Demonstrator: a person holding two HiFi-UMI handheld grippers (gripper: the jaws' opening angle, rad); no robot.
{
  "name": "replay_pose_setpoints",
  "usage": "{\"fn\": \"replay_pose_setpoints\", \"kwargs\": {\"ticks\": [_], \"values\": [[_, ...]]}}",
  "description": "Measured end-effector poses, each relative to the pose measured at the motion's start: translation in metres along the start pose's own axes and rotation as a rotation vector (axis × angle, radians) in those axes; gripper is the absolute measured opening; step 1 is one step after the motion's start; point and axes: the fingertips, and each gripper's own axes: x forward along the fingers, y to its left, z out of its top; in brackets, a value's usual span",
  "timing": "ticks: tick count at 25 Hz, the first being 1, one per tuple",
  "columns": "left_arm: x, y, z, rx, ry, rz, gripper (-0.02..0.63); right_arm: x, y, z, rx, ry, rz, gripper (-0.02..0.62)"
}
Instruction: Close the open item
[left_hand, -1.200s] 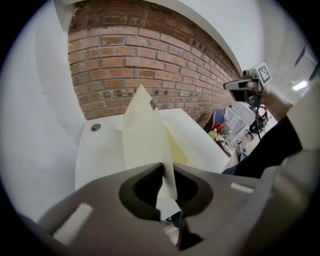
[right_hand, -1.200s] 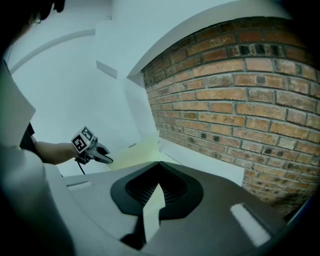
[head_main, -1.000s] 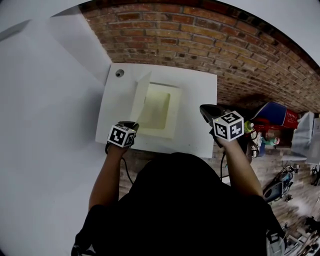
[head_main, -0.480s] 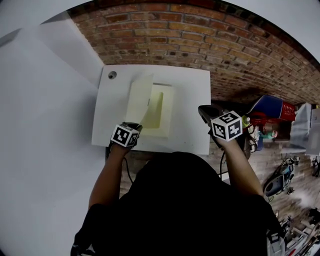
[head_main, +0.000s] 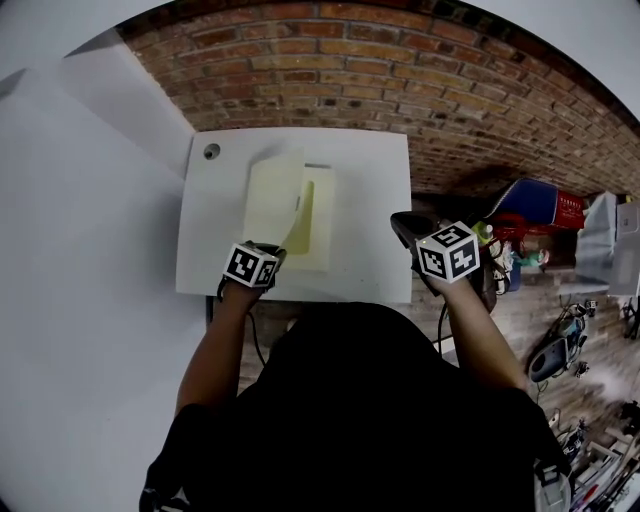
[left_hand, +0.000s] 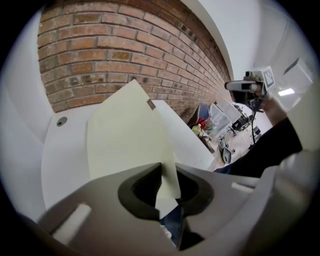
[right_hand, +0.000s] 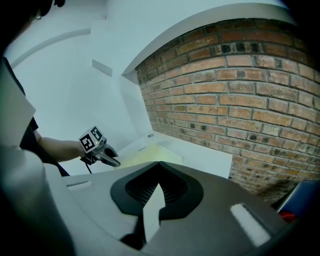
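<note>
Grey left gripper (left_hand: 161, 170) is clamping the near corner of the cream cover (left_hand: 127, 130), holding it half-raised, probably to swing it down over the open folder (head_main: 318, 215) lying mid-table (head_main: 215, 255). Further right, the right gripper (head_main: 402, 223) is hovering with jaws together and empty, seemingly keeping clear, short of the brick wall (head_main: 400, 80).

Two hand-held grippers (head_main: 272, 252) (head_main: 403, 222), one open box (head_main: 275, 190), one white table (head_main: 375, 190).

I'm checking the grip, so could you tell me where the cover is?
In the head view, the cover stands half-raised left of centre on the table, its near edge pinched in the left gripper.
</note>
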Motion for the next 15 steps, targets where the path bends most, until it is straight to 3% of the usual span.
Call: {"fn": "replay_pose_setpoints", "kwargs": {"ticks": [15], "values": [[0.042,-0.019,0.000,0.053,0.084,-0.041,0.037,-0.015,-0.002,-0.027,0.038,0.018,-0.027,0.000]]}}
